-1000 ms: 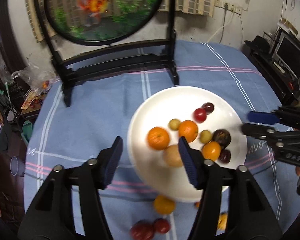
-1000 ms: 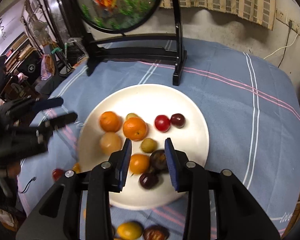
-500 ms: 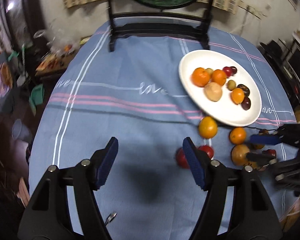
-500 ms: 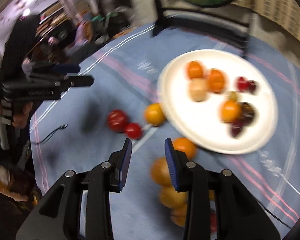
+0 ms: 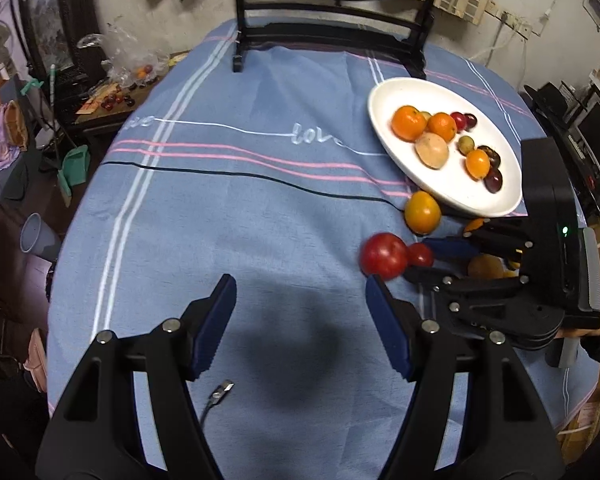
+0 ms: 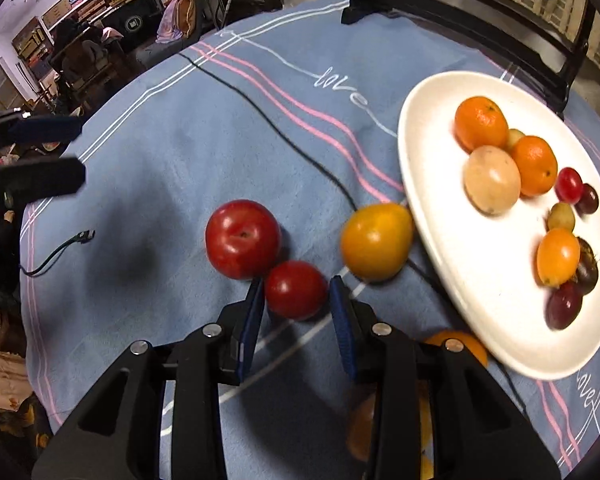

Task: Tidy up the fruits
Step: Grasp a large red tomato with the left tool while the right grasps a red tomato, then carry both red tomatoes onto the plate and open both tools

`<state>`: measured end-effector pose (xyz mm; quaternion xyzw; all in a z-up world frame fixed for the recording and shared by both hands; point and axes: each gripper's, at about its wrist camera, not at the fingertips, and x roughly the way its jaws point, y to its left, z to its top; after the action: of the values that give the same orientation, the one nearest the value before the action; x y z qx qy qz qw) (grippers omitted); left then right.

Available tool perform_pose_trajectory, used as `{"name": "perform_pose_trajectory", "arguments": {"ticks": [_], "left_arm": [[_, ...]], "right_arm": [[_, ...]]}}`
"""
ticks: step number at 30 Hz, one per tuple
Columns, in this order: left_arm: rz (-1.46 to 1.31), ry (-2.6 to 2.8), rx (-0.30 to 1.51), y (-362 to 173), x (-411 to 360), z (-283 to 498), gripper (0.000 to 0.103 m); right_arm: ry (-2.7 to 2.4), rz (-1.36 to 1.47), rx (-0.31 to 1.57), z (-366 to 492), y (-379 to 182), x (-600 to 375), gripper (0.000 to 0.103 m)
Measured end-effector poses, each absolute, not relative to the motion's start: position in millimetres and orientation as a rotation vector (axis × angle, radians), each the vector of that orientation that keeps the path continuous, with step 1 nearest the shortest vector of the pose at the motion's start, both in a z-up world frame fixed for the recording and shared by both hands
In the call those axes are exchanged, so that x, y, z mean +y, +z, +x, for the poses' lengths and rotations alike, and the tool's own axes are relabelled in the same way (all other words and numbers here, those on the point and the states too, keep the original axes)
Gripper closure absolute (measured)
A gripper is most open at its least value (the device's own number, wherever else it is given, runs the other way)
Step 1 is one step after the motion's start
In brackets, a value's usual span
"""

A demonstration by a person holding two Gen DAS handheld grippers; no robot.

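Both of your hands swing off the plate and drop toward the loose fruit on the worktop. Your right hand-held gripper now straddles the small red fruit, jaws closing with it between the pads, though I can't tell if they're pressing it yet. It sits touching the bigger red apple, so watch you don't nudge that one. Your left hand-held gripper hangs spread and empty over bare cloth, probably just keeping clear. An orange fruit waits right beside the plate rim.
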<state>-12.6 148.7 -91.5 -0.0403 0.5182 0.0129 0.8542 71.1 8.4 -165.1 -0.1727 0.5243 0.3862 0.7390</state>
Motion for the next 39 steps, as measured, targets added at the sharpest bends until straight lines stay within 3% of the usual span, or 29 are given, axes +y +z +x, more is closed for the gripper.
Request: {"name": "perform_pose_trajectory", "arguments": {"ticks": [15,16,18,21,28,39], "left_arm": [[0.105,-0.147,1.144,-141.1,69.6,44.5,0.036],[0.113,-0.144,1.154,-145.7,68.4,48.3,0.038],[0.125,-0.15,1.181,-154.9,67.3,54.6,0.059],[0.117,-0.161,1.19,-154.0,69.8,55.5,0.06],[0.063,-0.151,1.148,-130.7,86.5,41.5,0.06],[0.074,-0.193,0.963,-42.2,51.0,36.3,0.06]], "right_arm": [[0.724,-0.169,1.119,56.9,-116.8,-82.8,0.074],[0.716,-0.155,1.123,55.8,-116.4,-87.5,0.074],[0.696,-0.134,1.127,53.5,-117.0,-94.7,0.074],[0.676,-0.115,1.131,47.9,-118.5,-102.5,0.074],[0.673,-0.091,1.113,43.5,-108.8,-113.6,0.074],[0.653,-0.044,0.972,47.3,-52.1,-135.7,0.074]]}}
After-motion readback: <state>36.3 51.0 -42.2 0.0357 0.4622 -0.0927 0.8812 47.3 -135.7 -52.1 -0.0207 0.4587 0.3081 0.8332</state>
